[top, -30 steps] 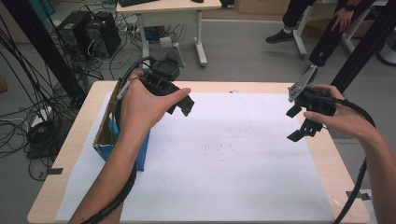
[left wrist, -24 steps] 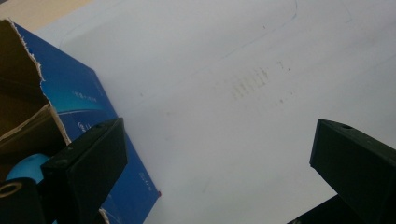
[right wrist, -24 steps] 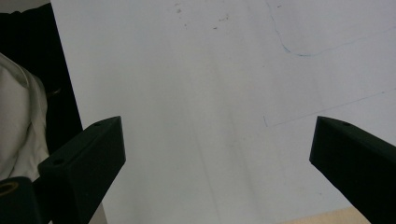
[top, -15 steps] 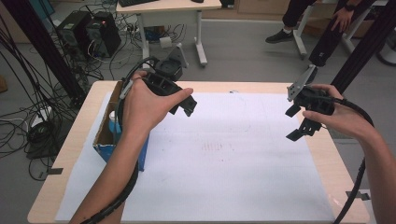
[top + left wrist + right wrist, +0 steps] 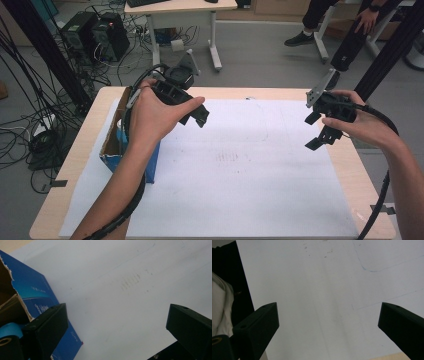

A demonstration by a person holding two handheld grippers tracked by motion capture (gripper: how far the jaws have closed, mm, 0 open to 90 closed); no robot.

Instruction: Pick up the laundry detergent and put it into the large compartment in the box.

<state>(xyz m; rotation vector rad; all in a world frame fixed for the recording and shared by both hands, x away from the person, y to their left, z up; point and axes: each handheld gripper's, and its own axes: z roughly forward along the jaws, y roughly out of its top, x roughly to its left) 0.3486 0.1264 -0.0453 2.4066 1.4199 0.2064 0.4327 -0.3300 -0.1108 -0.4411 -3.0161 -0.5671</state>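
We record a light wooden table covered by a white paper sheet, with an open blue cardboard box at its left edge.

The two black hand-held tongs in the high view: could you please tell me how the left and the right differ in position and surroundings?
The left black tongs hover beside the torn blue cardboard box at the table's left; the right black tongs hover over bare white paper sheet near its right edge, far from the box. The left tongs' hand covers most of the body; the right tongs' grey plate shows plainly. Both are open and empty.
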